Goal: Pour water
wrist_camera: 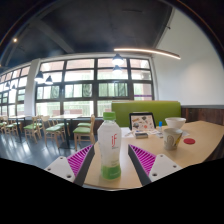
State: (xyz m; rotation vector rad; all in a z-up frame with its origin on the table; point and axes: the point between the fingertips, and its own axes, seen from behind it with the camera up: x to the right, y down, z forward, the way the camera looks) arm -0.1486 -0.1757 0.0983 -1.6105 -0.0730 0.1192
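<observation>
A clear plastic bottle [110,150] with a white label and green liquid at its bottom stands upright on the light wooden table [200,152]. It stands between my gripper's [110,149] two fingers, with a small gap at each side. The magenta pads [80,160] flank it left and right, and the gripper is open. A small cup [169,140] stands on the table beyond the right finger.
A white bowl [175,123], a red round coaster [190,142] and a tablet-like screen [142,122] are on the table to the right. A green sofa [140,108] stands behind. Chairs and tables [40,125] fill the room to the left, by large windows.
</observation>
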